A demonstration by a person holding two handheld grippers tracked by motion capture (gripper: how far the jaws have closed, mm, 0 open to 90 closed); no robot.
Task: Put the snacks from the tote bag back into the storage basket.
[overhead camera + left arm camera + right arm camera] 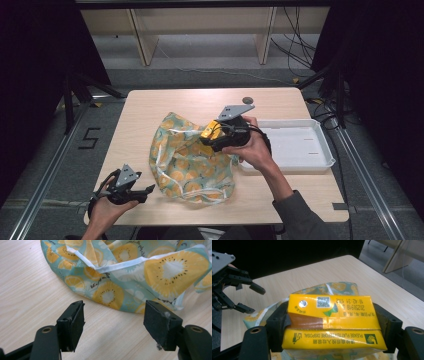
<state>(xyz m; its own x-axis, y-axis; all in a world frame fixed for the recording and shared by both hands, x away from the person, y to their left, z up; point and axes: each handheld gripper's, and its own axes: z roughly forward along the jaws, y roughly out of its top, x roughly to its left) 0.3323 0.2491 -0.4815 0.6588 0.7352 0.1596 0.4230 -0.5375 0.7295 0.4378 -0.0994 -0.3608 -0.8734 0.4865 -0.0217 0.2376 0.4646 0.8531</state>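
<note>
A yellow drink carton (332, 322) sits clamped between the jaws of my right gripper (332, 327), its top seam and printed date facing the camera. In the high view that right gripper (216, 135) holds the carton (210, 131) in the air above a crumpled cloth bag (187, 160) printed with orange slices on pale teal. My left gripper (146, 190) rests near the table's front left corner, just left of the bag, jaws wide apart with only bare tabletop between them. The left gripper view shows the left gripper (113, 321) facing the bag's (130, 272) white-trimmed hem.
A white shallow tray (320, 150) lies on the right side of the wooden table (145, 107). A small dark round disc (247, 100) sits near the table's far edge. Black stands and cables surround the table on the floor.
</note>
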